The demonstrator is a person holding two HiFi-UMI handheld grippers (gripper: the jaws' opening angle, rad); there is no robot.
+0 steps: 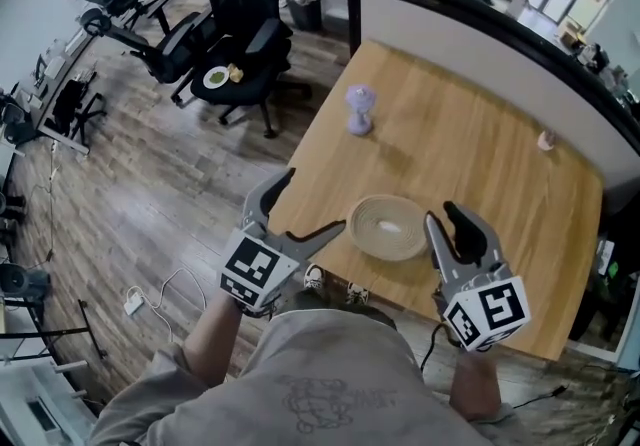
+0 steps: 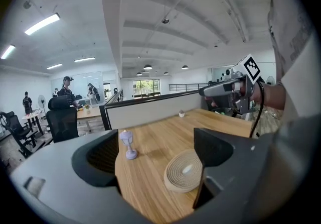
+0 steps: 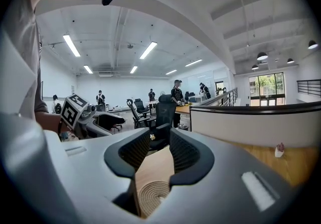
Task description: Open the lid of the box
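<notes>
– While the left gripper [image 1: 315, 202] hangs by the table's [image 1: 470, 154] near edge, how do its jaws stand?
– Wide apart, with nothing touching them. In the left gripper view the box [image 2: 184, 170] shows in the gap, nearer the right jaw.
– And the right gripper [image 1: 442, 216]?
– Its jaws are a narrow gap apart and hold nothing. Its own view shows the box [image 3: 153, 190] low through that gap.
– Where does the box sit?
– On the table, closed, between the two grippers in the head view: at 4 o'clock from the left one, 9 o'clock from the right one.
– Farther out?
– From the box, a purple ornament [image 1: 359, 109] stands at 12 o'clock, a small pot [image 1: 546, 141] at 2 o'clock, and an office chair [image 1: 240, 4] on the floor at 11 o'clock.
</notes>
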